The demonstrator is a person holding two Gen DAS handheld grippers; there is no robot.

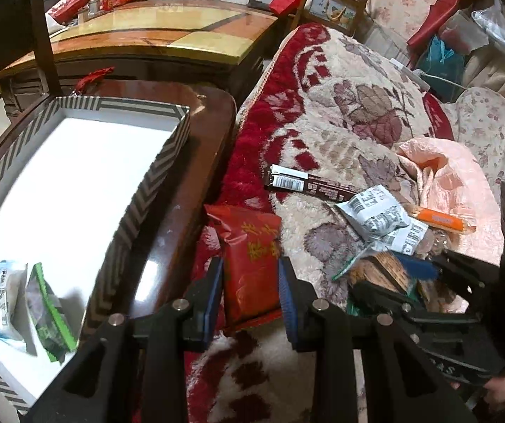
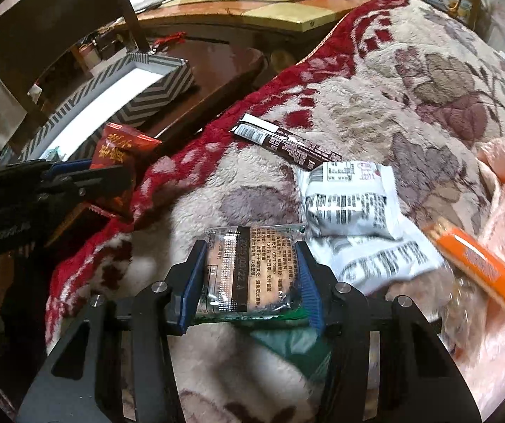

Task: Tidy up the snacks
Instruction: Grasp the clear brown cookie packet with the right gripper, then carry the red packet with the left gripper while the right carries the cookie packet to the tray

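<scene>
Striped box (image 1: 153,176) on the worktop – two packets lying inside. Right of the box, left tool (image 1: 250,303) is clamping a red packet (image 1: 249,261). Further right – right tool (image 2: 252,282) is gripping a clear biscuit packet (image 2: 252,268) above the blanket (image 2: 393,105). Step: carrying; next, release into the box.

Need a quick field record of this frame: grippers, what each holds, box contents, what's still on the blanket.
left gripper: shut on red packet
right gripper: shut on clear biscuit pack
box: on the wooden table; holds a white packet and a green packet
blanket: brown bar, white packets, orange bar still loose
</scene>
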